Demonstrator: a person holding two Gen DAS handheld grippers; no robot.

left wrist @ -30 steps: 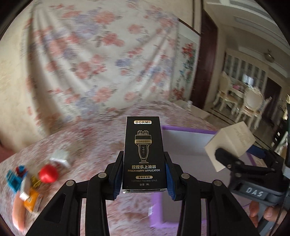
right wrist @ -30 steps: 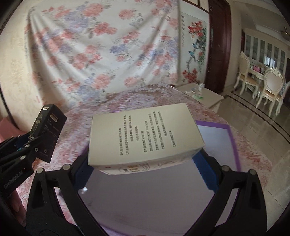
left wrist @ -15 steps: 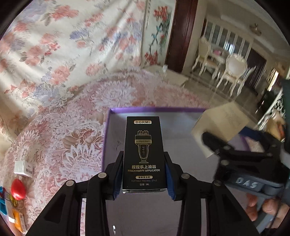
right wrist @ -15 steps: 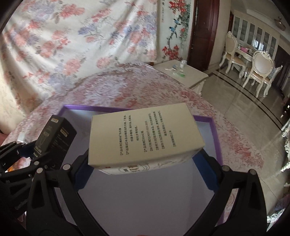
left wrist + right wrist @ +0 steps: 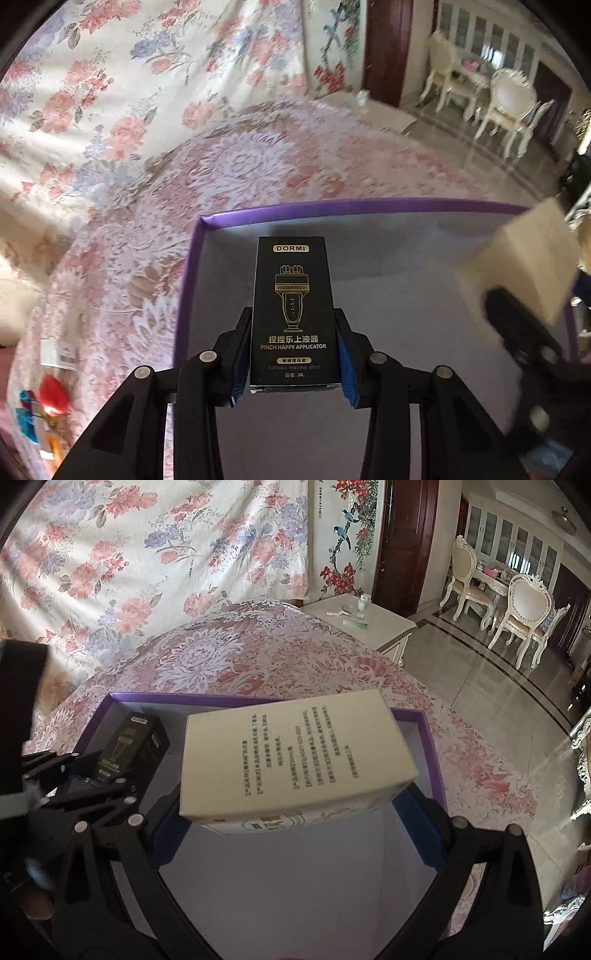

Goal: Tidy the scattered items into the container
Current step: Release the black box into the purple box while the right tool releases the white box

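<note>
Two held boxes over the open container on the table

The shallow purple-rimmed cardboard container (image 5: 354,207) rests on the pink floral tablecloth (image 5: 258,158). Above its left part sits the tall black applicator box (image 5: 293,314), above its right the flat cream printed box (image 5: 291,757). Left of the container lie a small white carton (image 5: 59,355) and a red round object (image 5: 53,392).

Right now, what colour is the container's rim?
Purple, on the container; clearest in the right wrist view.

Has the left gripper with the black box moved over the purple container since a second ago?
Yes. The left gripper, shut on the black box, moved right, from the pink tablecloth to above the purple container.
</note>
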